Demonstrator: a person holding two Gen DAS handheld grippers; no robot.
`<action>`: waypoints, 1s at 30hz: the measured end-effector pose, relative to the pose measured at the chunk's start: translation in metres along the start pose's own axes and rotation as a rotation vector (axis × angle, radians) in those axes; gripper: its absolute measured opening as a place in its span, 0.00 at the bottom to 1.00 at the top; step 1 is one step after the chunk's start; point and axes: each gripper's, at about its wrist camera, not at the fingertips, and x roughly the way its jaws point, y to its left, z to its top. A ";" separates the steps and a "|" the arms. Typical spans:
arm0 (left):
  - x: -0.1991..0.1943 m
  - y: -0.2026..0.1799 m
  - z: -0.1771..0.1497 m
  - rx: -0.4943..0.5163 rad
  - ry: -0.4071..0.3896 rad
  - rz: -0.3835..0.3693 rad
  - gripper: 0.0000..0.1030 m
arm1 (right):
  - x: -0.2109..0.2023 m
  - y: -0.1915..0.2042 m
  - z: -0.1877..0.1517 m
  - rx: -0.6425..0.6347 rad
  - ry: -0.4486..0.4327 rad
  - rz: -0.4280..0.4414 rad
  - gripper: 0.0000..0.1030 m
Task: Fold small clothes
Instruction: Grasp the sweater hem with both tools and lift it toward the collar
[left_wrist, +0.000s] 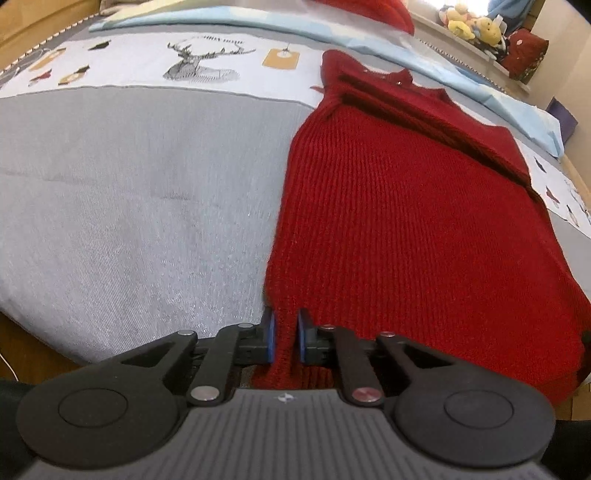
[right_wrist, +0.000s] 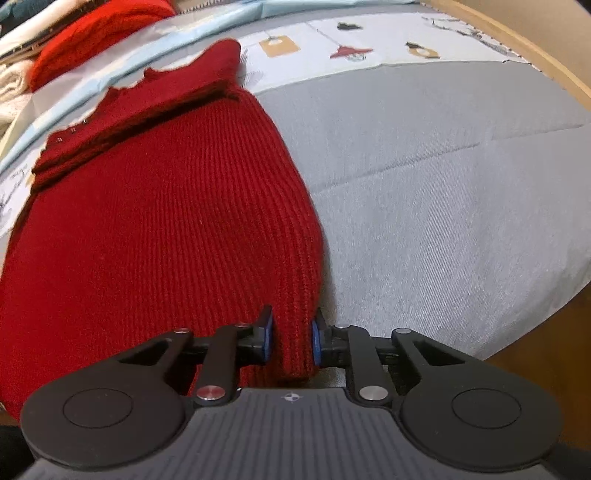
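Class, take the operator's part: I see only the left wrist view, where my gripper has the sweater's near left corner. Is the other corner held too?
Observer: Yes. The right gripper has the near right corner of the red sweater between its pads.
Operator: What lies beyond that side?
Observer: Bare grey bedspread, with a wooden bed frame past it.
Operator: Anything by the collar?
Observer: A second, brighter red garment lies beyond it, with white cloth beside.
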 end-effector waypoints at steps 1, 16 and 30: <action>-0.003 -0.001 0.001 0.000 -0.009 -0.006 0.11 | -0.003 -0.001 0.001 0.001 -0.015 0.005 0.19; -0.140 0.007 0.030 0.059 -0.139 -0.239 0.05 | -0.113 0.013 0.015 -0.063 -0.219 0.218 0.15; -0.140 0.036 0.085 0.006 -0.103 -0.310 0.05 | -0.173 -0.022 0.045 0.044 -0.211 0.344 0.14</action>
